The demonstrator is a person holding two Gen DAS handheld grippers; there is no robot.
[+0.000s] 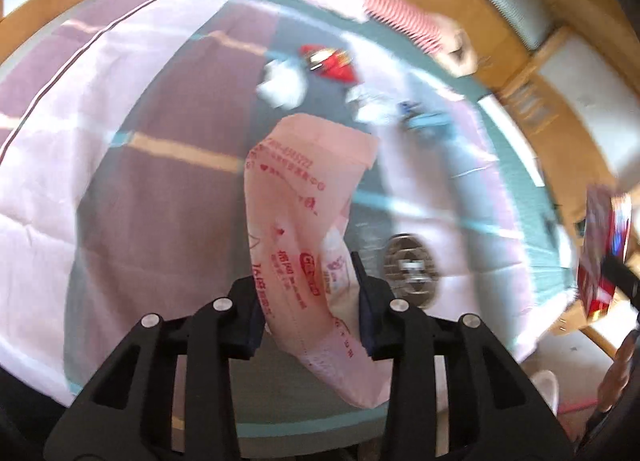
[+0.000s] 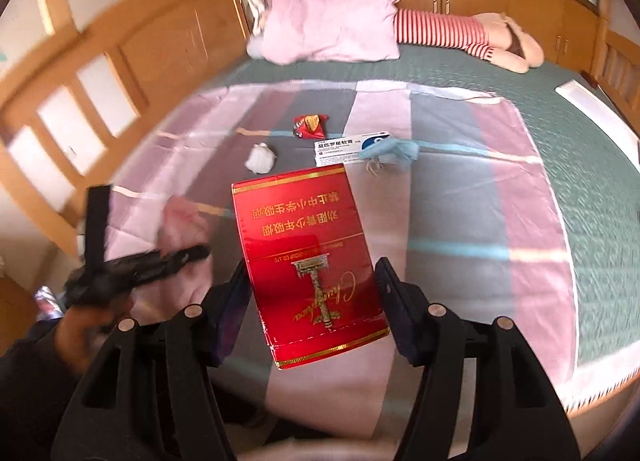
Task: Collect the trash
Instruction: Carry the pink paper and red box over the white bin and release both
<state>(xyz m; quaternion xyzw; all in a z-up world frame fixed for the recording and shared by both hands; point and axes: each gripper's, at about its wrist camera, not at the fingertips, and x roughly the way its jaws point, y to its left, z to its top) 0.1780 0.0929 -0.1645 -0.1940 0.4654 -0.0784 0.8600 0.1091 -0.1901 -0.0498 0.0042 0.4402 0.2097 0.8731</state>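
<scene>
My left gripper [image 1: 308, 281] is shut on a pink plastic packet [image 1: 296, 201] with red print, which hangs bent between the pads above the bed. My right gripper [image 2: 313, 265] is shut on a flat red carton [image 2: 308, 261] with gold lettering, also lifted off the bed. In the right wrist view the left gripper [image 2: 152, 261] shows blurred at the left with the pink packet [image 2: 180, 221]. On the sheet lie a red snack wrapper [image 2: 310, 125], a crumpled white tissue [image 2: 260, 159], a white medicine box [image 2: 348, 147] and a blue mask [image 2: 390, 151].
A striped pink and grey sheet [image 2: 460, 201] covers a green bedspread [image 2: 580, 133]. A pink pillow [image 2: 332, 25] and a striped plush toy [image 2: 460, 35] lie at the far end. Wooden cabinets [image 2: 120, 61] ring the bed. A round silvery thing [image 1: 412, 269] lies on the sheet.
</scene>
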